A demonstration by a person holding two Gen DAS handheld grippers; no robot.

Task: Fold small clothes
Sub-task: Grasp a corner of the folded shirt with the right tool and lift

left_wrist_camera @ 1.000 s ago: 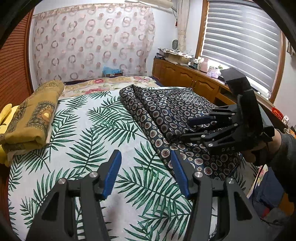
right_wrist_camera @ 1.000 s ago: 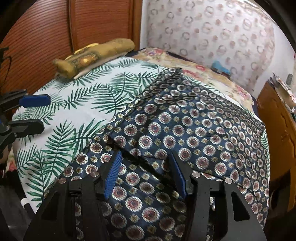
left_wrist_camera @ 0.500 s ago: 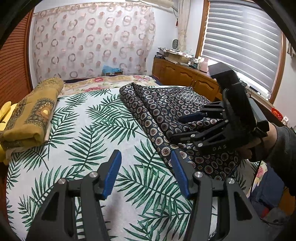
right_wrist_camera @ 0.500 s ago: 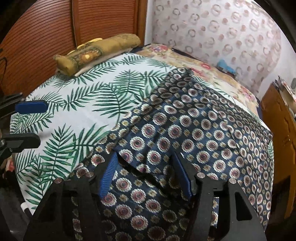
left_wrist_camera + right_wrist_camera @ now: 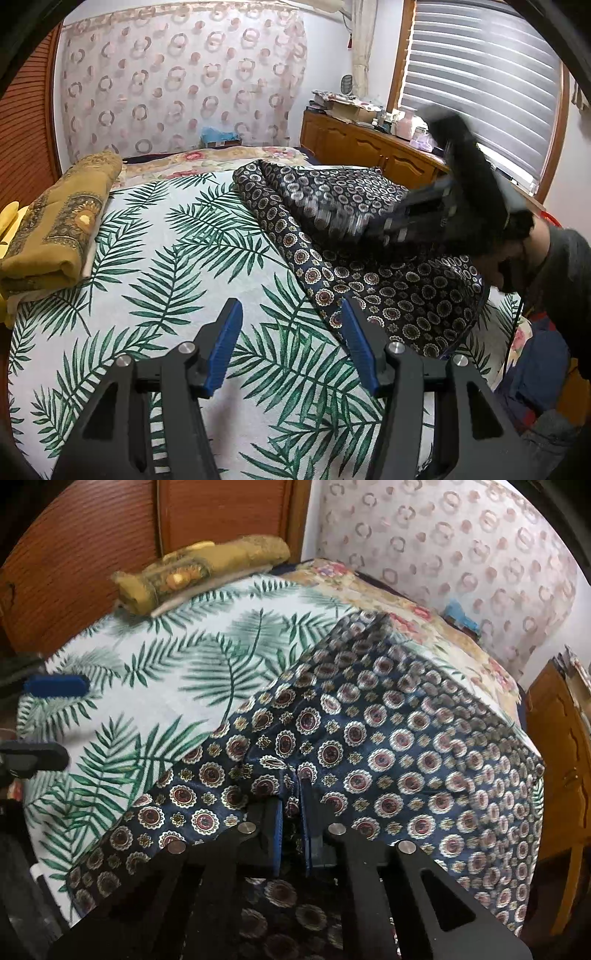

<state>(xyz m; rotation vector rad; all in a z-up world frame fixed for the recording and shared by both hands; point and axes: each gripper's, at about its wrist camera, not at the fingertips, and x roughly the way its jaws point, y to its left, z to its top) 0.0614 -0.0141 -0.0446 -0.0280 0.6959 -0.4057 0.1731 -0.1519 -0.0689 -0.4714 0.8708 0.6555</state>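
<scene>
A dark navy garment with round medallion print (image 5: 369,266) (image 5: 388,738) lies spread on the right half of the bed. My right gripper (image 5: 291,812) is shut on a raised fold of this garment near its front edge; in the left wrist view it shows blurred over the cloth (image 5: 424,218). My left gripper (image 5: 291,343) is open and empty, hovering over the palm-leaf sheet just left of the garment's near edge. Its blue fingertips (image 5: 55,685) also show at the left of the right wrist view.
The bed carries a white sheet with green palm leaves (image 5: 166,258). A folded mustard-yellow cloth (image 5: 59,225) (image 5: 207,572) lies at the bed's far left. A wooden cabinet (image 5: 369,147) stands at the right under the blinds. A patterned curtain (image 5: 177,85) hangs behind.
My right gripper has dropped onto the garment and closed on a fold of it. My left gripper stays open over the sheet, shifted slightly.
</scene>
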